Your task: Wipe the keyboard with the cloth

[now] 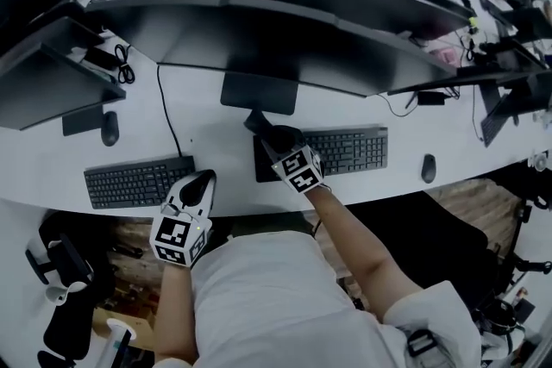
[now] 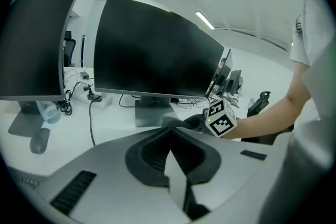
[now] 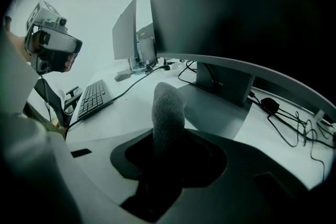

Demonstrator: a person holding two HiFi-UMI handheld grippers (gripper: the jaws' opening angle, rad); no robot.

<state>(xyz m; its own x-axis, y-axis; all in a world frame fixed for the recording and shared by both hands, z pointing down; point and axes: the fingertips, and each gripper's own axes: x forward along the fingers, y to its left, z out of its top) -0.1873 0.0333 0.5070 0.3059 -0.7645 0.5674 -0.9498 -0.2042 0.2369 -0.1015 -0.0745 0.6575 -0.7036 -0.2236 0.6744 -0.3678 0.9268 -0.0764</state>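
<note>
Grey fuzzy cloth [image 3: 168,113]: clamped in right gripper [image 1: 269,138], protruding beyond its tips, at black keyboard's [image 1: 349,151] left end. Left gripper [image 1: 199,184]: jaws pressed together, nothing held.

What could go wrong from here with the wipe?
1. The cloth sticks out of the right gripper as a narrow roll; it may slip once dragged over keys.
2. The left gripper, shut and empty, is away from the centre keyboard, which could slide.
3. The monitor stand is close ahead; a push could hit it.
</note>
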